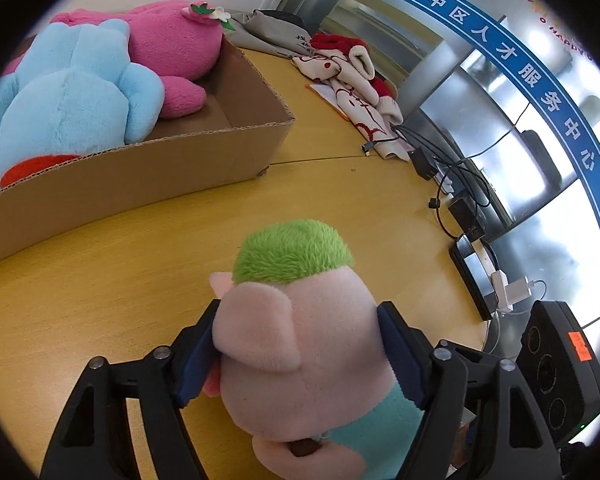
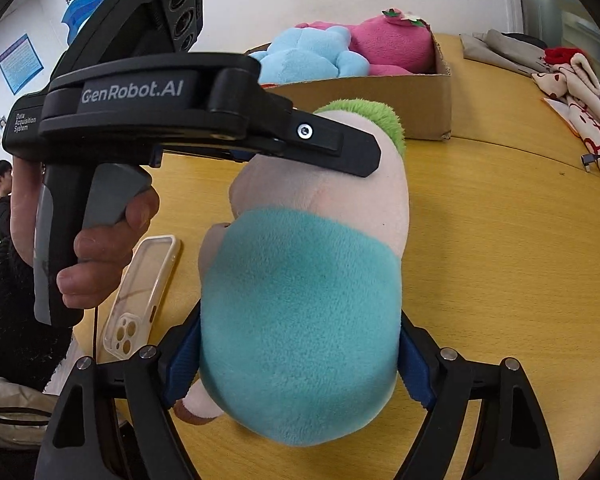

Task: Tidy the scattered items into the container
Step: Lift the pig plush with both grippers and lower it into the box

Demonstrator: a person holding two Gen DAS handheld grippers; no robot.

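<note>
- Cardboard box (image 1: 148, 168) sits on the wooden table (image 1: 360, 208), holding a blue plush (image 1: 64, 116) and a pink plush (image 1: 172, 46).
- Pig plush (image 2: 300, 312) with green hair and teal shirt is out of the box, near it — gripped at both ends.
- Right gripper (image 2: 300, 364) has its jaws closed on the teal body.
- Left gripper (image 1: 300, 354) has its jaws pressed against the pink head.
- Phone case (image 2: 142, 292) lies beside the pig.
</note>
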